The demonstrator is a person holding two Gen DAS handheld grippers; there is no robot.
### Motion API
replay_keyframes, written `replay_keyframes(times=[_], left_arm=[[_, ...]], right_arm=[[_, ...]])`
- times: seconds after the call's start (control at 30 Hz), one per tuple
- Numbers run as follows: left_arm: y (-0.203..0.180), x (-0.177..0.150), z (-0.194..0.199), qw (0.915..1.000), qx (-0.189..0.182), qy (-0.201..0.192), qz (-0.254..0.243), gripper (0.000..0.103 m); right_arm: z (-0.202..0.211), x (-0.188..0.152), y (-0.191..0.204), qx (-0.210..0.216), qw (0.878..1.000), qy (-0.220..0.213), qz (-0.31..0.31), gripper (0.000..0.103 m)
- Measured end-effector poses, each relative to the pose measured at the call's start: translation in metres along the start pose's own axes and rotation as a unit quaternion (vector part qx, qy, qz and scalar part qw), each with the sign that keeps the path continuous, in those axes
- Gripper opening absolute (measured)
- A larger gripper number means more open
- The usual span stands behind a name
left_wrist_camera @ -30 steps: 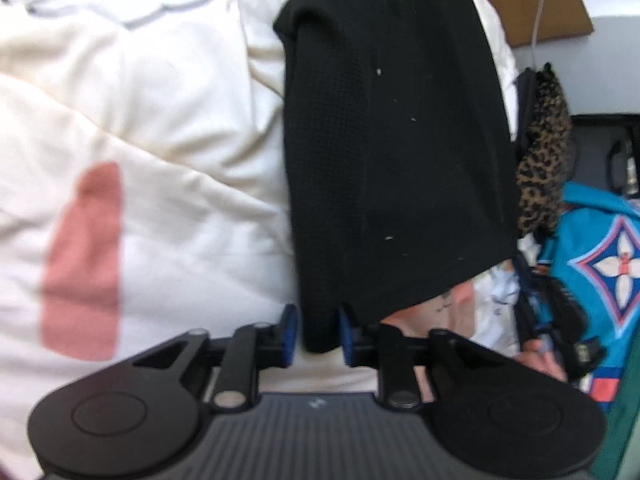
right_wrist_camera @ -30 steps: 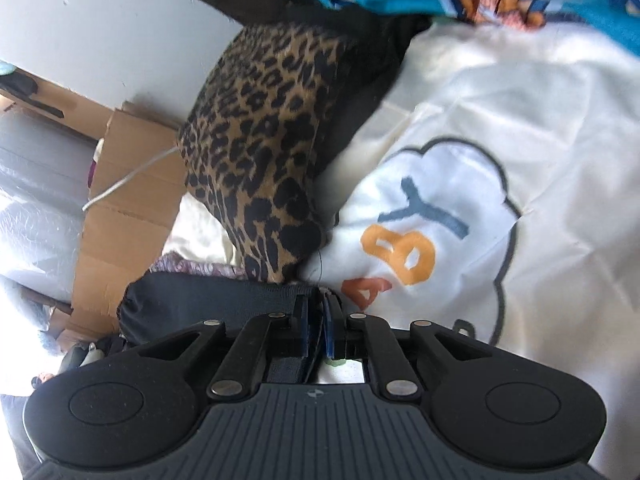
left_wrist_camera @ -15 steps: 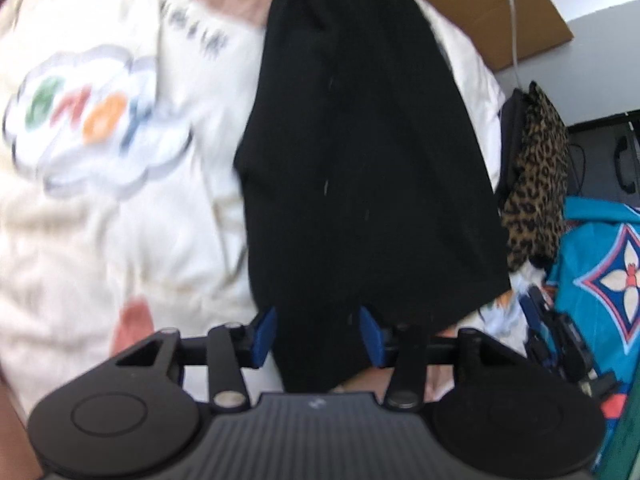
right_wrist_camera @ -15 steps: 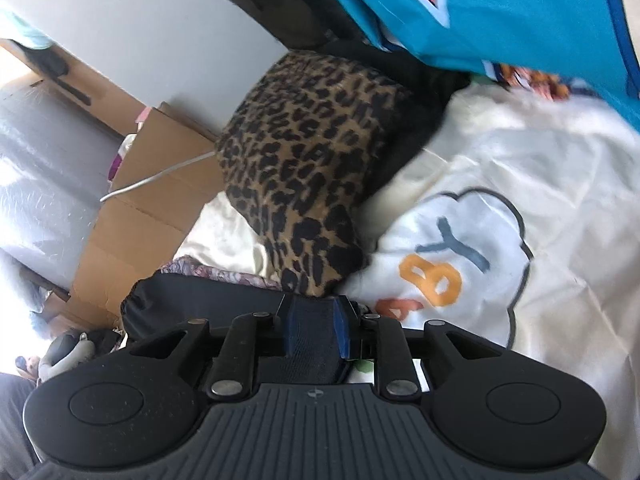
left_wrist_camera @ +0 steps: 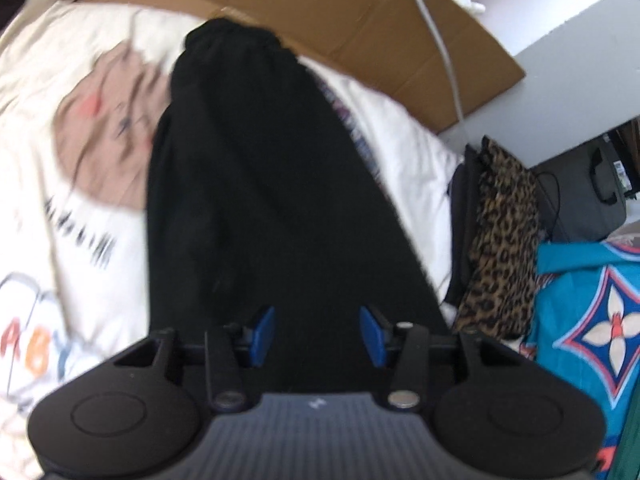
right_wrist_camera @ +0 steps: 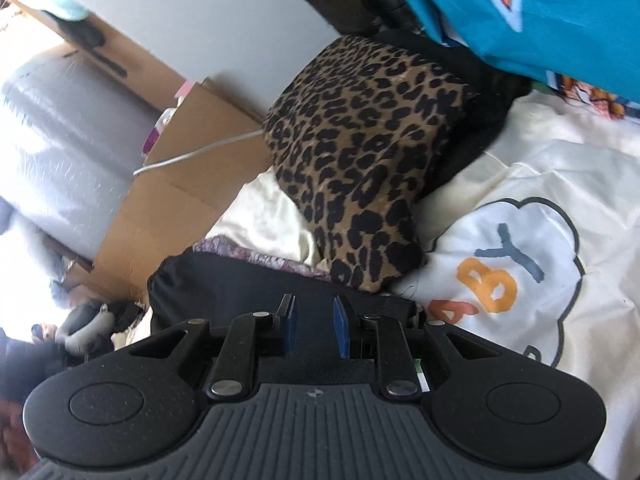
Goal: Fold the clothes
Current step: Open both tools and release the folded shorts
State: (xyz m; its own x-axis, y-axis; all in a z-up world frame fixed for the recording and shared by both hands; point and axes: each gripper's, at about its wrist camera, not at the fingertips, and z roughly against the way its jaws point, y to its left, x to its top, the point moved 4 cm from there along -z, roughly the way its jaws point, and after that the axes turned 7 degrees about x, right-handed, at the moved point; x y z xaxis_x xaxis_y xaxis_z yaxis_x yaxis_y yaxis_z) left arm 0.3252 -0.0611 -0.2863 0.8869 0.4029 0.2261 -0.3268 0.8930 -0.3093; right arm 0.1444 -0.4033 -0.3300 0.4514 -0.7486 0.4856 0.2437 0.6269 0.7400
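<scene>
Setting: a bed covered by a cream duvet (left_wrist_camera: 100, 240) printed with cloud shapes and coloured letters; both views look along gripper fingers from just above it.
Black garment (left_wrist_camera: 256, 200): lies flat and lengthwise on the duvet, folded into a long narrow strip, its gathered far end toward the head edge of the bed near the cardboard; its near end runs under the left gripper. In the right wrist view the same garment (right_wrist_camera: 224, 284) lies just beyond the fingertips.
Left gripper (left_wrist_camera: 318, 334): fingers spread wide, blue pads apart, holding nothing; poised over the near end of the garment. Contact cannot be judged.
Right gripper (right_wrist_camera: 314, 326): fingers parted with a clear gap between the blue pads, nothing held; it sits at the garment's edge.
Leopard cloth (right_wrist_camera: 372, 160): a folded leopard-print piece at the bed's edge, just beside the garment.
Cardboard (left_wrist_camera: 360, 20): a flattened brown box beyond the head edge of the bed, a white cable (left_wrist_camera: 440, 40) across it.
Teal fabric (left_wrist_camera: 592, 328): patterned, off the bed's side edge next to the leopard cloth.
</scene>
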Motion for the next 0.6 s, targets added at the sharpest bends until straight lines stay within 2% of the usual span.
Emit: replay_keyframes(times=[0.07,0.17,0.23,0.27,0.3,0.33,0.47,0.6], left_arm=[[-0.007,0.019,-0.006,0.9999,0.006,-0.008,-0.013,0.052],[-0.014,0.045,-0.017,0.9989,0.026,-0.015,-0.035,0.055],[-0.014,0.059,-0.023,0.9988,0.025,-0.012,-0.040,0.066],[-0.014,0.065,-0.026,0.9987,0.028,-0.012,-0.041,0.076],[-0.015,0.071,-0.029,0.9986,0.031,-0.013,-0.040,0.084],[-0.016,0.077,-0.031,0.9986,0.034,-0.015,-0.038,0.086],[-0.017,0.098,-0.039,0.9977,0.044,-0.028,-0.042,0.099],[-0.016,0.120,-0.046,0.9966,0.059,-0.034,-0.047,0.099]], right_arm=[[-0.002,0.001,0.004,-0.001,1.000,0.003,0.005,0.025],[-0.006,0.004,0.010,-0.004,1.000,0.003,0.014,0.036],[-0.008,0.007,0.015,0.001,1.000,-0.002,0.016,0.054],[-0.010,0.008,0.017,0.006,1.000,-0.006,0.016,0.058],[-0.012,0.010,0.019,0.008,1.000,-0.008,0.016,0.071],[-0.015,0.011,0.021,0.009,1.000,-0.008,0.018,0.082],[-0.025,0.017,0.032,0.013,0.999,-0.006,0.040,0.092],[-0.036,0.019,0.039,0.005,0.998,0.005,0.061,0.092]])
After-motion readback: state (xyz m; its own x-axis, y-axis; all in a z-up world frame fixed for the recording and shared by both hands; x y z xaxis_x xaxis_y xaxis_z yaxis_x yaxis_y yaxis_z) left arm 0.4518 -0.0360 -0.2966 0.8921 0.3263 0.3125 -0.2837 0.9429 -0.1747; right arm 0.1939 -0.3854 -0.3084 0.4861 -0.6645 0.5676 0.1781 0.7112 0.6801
